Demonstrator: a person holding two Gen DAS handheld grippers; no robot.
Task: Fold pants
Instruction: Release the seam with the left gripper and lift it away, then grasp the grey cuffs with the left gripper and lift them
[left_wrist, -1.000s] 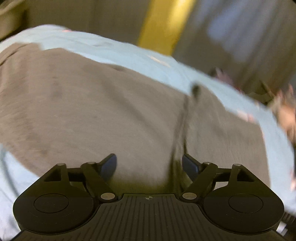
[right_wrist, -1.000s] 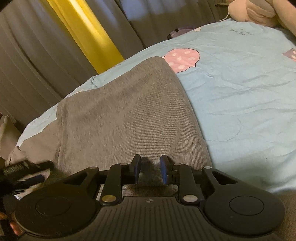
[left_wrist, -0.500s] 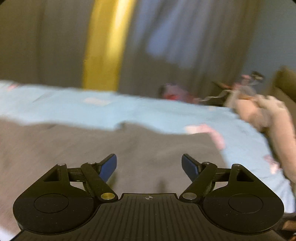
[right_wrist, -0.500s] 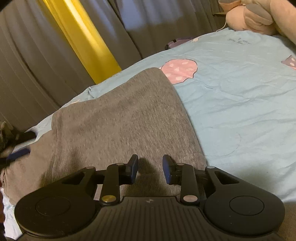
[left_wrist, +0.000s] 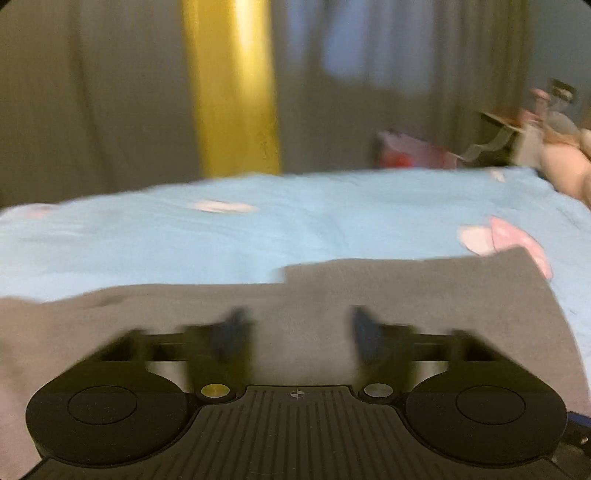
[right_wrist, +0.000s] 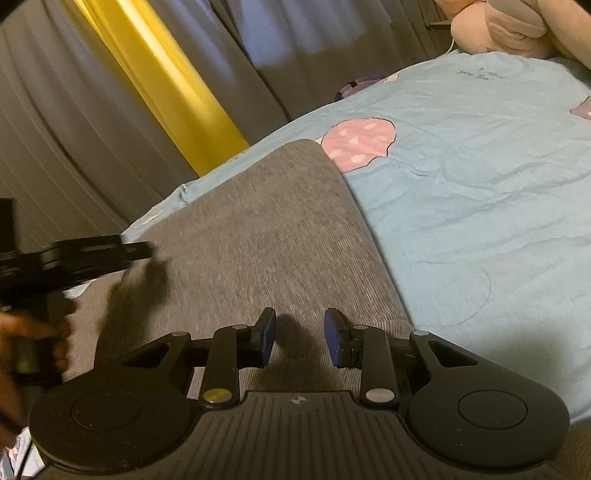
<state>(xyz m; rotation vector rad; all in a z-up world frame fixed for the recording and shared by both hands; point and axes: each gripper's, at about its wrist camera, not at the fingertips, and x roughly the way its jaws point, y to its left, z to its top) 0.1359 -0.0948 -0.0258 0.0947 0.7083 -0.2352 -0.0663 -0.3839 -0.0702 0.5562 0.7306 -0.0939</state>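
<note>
The left tongs (left_wrist: 297, 328) hover spread wide over the grey pants (right_wrist: 258, 236), pinching nothing. The pants lie flat along the near edge of the bed (right_wrist: 480, 177). The right tongs (right_wrist: 300, 334) stand narrowly parted above the cloth, nothing between their pads.

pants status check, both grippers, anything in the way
Left gripper open, empty. Right gripper open, nothing pinched. Grey pants flat on blue bedsheet. Nothing in the way.
</note>
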